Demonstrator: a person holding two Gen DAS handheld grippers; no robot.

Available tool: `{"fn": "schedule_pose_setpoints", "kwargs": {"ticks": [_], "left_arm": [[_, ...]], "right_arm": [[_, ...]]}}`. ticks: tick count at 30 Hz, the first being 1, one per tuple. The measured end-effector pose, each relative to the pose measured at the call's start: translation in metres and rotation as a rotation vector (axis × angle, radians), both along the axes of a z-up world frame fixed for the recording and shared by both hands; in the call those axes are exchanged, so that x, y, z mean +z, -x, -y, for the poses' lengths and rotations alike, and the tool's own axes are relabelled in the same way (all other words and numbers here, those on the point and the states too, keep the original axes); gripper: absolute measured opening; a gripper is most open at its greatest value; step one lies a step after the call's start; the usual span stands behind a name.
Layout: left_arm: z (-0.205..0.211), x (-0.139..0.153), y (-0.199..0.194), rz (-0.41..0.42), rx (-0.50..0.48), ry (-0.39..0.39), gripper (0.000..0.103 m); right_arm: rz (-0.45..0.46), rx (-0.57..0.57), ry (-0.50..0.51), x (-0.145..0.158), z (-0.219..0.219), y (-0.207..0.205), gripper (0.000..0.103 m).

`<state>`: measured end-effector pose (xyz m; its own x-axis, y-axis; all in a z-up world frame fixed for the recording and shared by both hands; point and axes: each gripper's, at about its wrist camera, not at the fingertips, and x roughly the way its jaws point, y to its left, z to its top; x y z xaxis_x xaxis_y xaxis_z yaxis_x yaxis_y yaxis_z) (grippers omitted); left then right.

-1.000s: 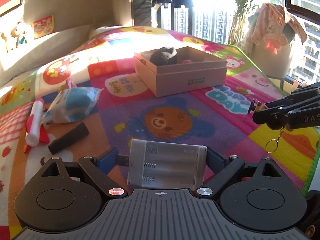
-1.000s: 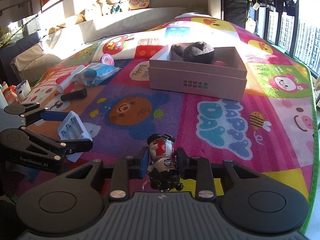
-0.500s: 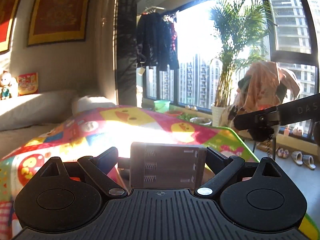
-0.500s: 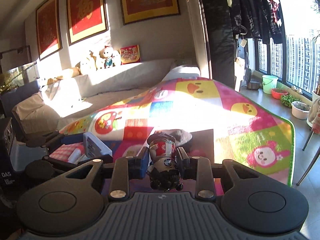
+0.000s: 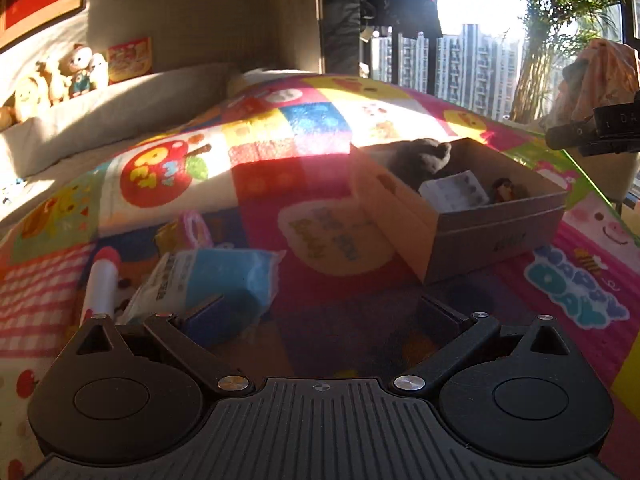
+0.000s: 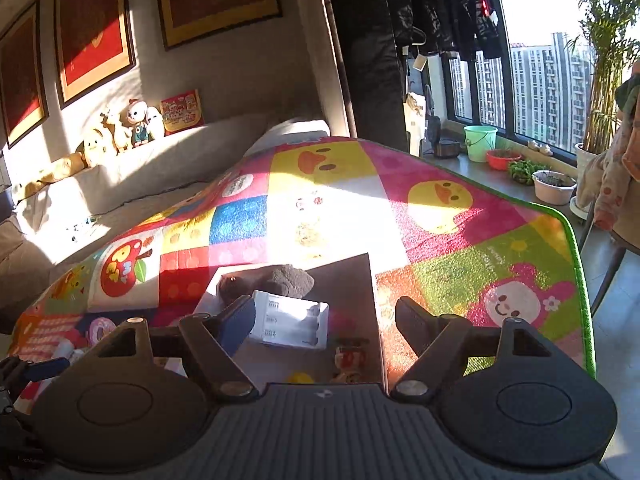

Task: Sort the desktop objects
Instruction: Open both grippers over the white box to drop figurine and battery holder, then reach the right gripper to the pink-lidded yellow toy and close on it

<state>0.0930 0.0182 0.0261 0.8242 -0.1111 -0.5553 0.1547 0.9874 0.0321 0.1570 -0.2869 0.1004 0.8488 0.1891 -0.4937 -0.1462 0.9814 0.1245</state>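
Note:
The cardboard box [image 5: 472,236] sits on the colourful mat and holds a grey plush [image 5: 416,158], the white battery case [image 5: 454,192] and the small figure keychain [image 5: 505,191]. My left gripper [image 5: 320,312] is open and empty, low over the mat in front of the box. My right gripper [image 6: 324,316] is open and empty, right above the box [image 6: 344,280]; below it lie the battery case [image 6: 290,320], the keychain figure [image 6: 350,358] and the plush [image 6: 280,278]. The right gripper also shows at the far right of the left wrist view [image 5: 592,136].
Left of the box on the mat lie a blue-and-white tissue pack [image 5: 208,280], a white-and-red marker [image 5: 100,284] and a pink tape roll [image 5: 192,230]. A sofa with plush toys [image 6: 120,124] runs along the wall. The mat's green edge [image 6: 576,264] drops to the floor on the right.
Both grippers opened and let go: the battery case and the keychain figure now lie in the box. The left gripper pulled back low and left; the right gripper is over the box.

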Motion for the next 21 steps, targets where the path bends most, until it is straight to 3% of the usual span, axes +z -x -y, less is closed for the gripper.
{"fn": "schedule_pose_setpoints", "kwargs": {"ticks": [7, 9, 16, 21], "left_arm": [[-0.056, -0.013, 0.045, -0.007, 0.16, 0.004, 0.103], [-0.066, -0.014, 0.052, -0.009, 0.192, 0.011, 0.103], [-0.089, -0.013, 0.069, -0.003, 0.258, 0.086, 0.103], [-0.081, -0.013, 0.07, 0.018, 0.245, 0.049, 0.103]], "right_arm": [[-0.008, 0.182, 0.178, -0.021, -0.07, 0.037, 0.094], [-0.018, 0.24, 0.178, -0.023, -0.092, 0.043, 0.098], [-0.02, 0.44, 0.204, -0.03, -0.177, 0.052, 0.099], [-0.073, 0.504, 0.169, -0.033, -0.226, 0.025, 0.099]]}}
